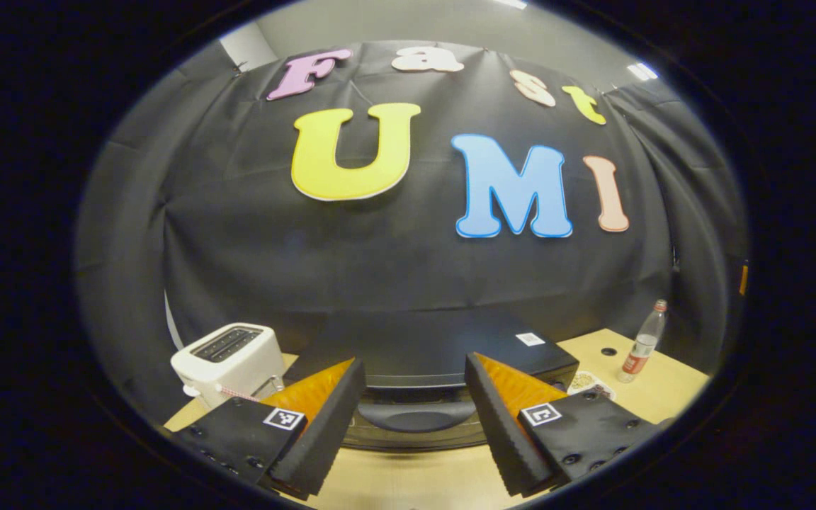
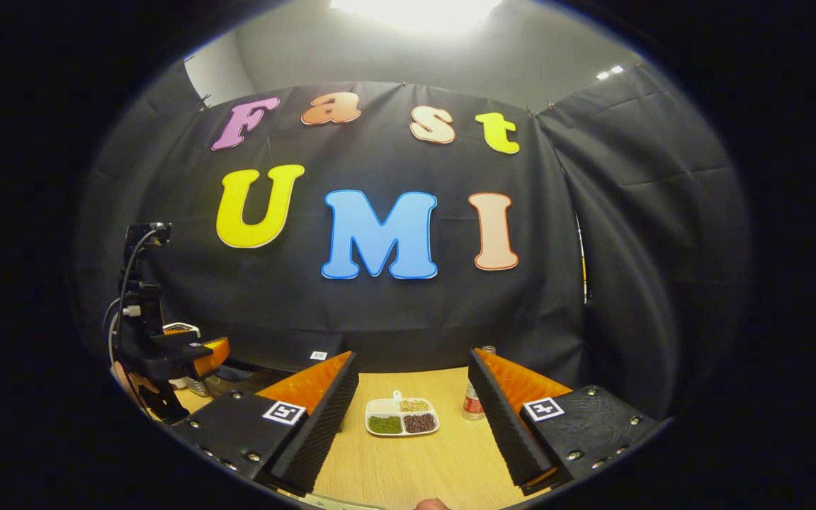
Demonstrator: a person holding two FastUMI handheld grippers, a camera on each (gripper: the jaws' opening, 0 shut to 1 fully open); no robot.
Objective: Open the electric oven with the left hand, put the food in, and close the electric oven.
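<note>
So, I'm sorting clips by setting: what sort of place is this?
Likely a staged kitchen booth, not a home: a wooden table with a toaster, an electric oven and a divided food dish, hemmed by black cloth.

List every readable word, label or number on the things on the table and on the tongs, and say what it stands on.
No text here can be read.
White sticker on top of the oven: too small to read.
Label on the bottle: blurred, unreadable.
Square tags on the left tongs and right tongs: black-and-white patterns, no words.
</note>
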